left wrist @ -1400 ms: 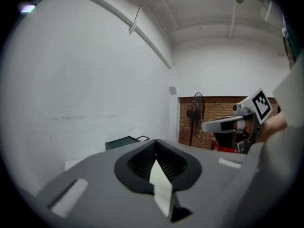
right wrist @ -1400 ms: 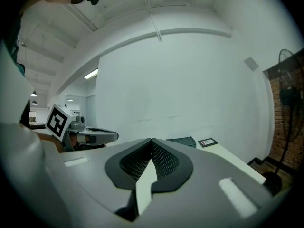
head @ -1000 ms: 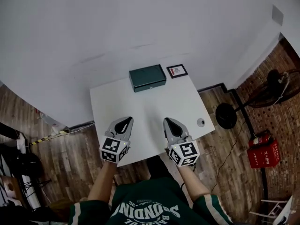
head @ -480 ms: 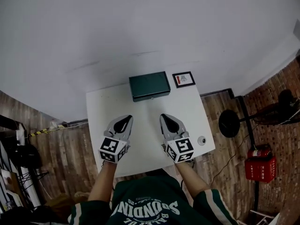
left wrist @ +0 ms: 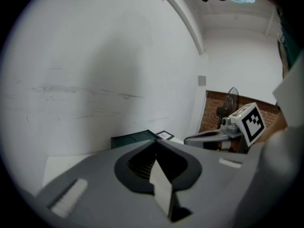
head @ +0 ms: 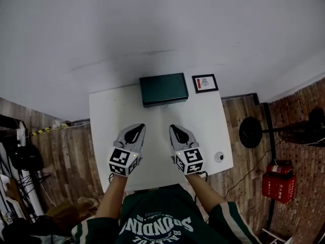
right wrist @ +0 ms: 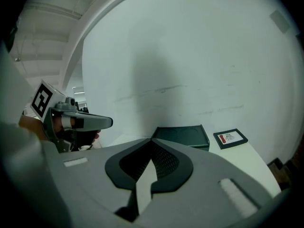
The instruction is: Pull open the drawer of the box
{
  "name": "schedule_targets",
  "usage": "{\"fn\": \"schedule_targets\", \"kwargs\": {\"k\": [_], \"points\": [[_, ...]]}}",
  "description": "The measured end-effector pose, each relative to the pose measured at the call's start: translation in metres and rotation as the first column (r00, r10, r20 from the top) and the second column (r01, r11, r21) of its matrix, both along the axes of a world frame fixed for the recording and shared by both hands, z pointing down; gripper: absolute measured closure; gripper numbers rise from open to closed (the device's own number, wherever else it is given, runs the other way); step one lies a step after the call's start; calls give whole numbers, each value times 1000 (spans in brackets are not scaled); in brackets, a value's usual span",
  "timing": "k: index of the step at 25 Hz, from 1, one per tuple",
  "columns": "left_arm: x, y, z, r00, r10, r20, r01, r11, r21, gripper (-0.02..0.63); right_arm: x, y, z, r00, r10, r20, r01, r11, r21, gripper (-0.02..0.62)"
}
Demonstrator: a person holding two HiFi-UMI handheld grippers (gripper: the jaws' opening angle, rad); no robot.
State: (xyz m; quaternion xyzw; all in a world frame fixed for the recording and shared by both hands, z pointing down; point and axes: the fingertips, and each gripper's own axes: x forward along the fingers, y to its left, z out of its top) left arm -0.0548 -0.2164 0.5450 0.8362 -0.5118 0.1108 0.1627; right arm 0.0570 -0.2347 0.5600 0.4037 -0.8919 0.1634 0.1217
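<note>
At the far edge of the white rectangular table [head: 111, 116], close against the white wall, lies the dark green flat rectangular box [head: 163, 89]. Its long front face is turned toward the person and looks flush. A small black-framed card with red and white print [head: 205, 83] lies just beside the box on its right.

Both tools hover over the near half of the table, well apart from the box, which lies straight ahead of them and between their lines. The left gripper [head: 137, 130] has its jaws pressed together with nothing between them. In its own view the box [left wrist: 133, 140] shows just beyond the closed tips. The right gripper [head: 175, 130] is likewise closed and empty, pointing toward the box [right wrist: 183, 136] and the card [right wrist: 230, 138]. The two grippers sit side by side, near each other but not touching.
</note>
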Motion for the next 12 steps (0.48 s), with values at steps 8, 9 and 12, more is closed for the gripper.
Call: {"fn": "schedule_targets", "kwargs": {"k": [8, 9, 12], "points": [[-6, -8, 20, 999, -39, -7, 38, 998, -48, 554, -3, -33, 56, 1000, 6, -29, -10, 990, -141, 575], [-7, -8, 22, 999, -45, -8, 45, 998, -52, 554, -4, -39, 65, 999, 6, -37, -12, 986, -163, 561], [-9, -8, 28, 998, -57, -8, 56, 996, -67, 554, -8, -56, 93, 998, 1, -62, -16, 973, -230, 516]]}}
